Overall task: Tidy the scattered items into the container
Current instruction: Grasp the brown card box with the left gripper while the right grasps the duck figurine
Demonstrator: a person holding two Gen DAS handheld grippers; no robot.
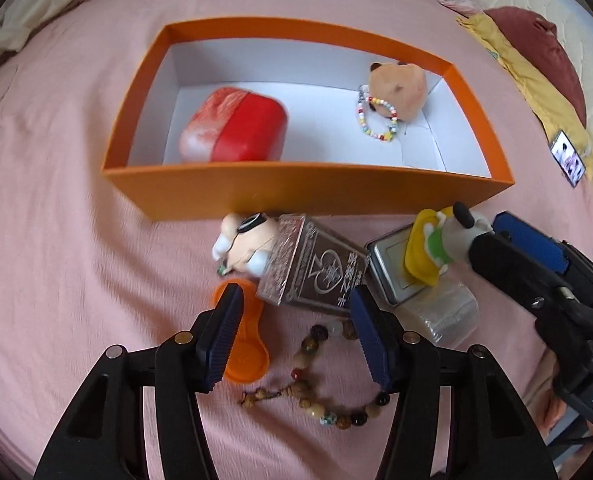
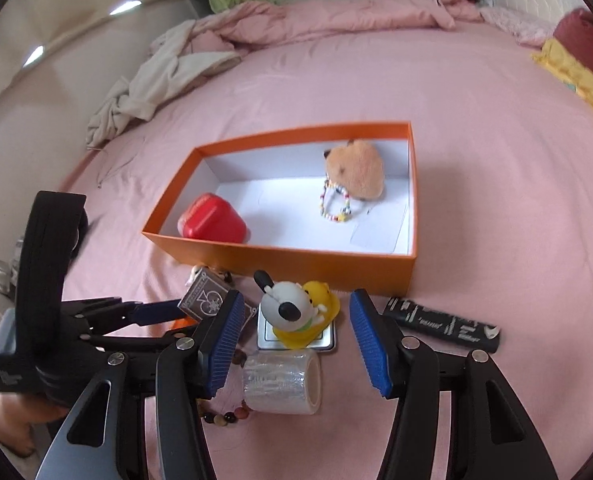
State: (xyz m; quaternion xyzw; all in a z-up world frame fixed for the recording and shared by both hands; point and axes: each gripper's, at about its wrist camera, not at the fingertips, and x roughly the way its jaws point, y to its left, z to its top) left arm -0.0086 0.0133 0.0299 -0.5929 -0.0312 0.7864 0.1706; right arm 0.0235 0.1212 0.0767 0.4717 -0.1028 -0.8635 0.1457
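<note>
You see the orange box (image 1: 296, 196) with white inside lying open on the pink bed; it holds a red case (image 1: 236, 126) at its left and a tan plush (image 1: 400, 88) with a colourful bead ring (image 1: 378, 120) at its right. Just in front of its near wall lie, close together, a small doll (image 1: 242, 246), a silver card box (image 1: 316, 268), an orange spoon-like piece (image 1: 244, 344), a brown bead bracelet (image 1: 336, 384), a metal tin (image 2: 296, 336) with a dog figure (image 2: 296, 312) standing on it, and a clear tape roll (image 2: 282, 380). A black tube (image 2: 442, 322) lies to the right of them.

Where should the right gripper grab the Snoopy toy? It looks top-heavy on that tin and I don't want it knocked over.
Probably across the white head, coming straight in from the near side. It stands upright on the square tin, already framed by the open right gripper, whereas the yellow base flares wider.
</note>
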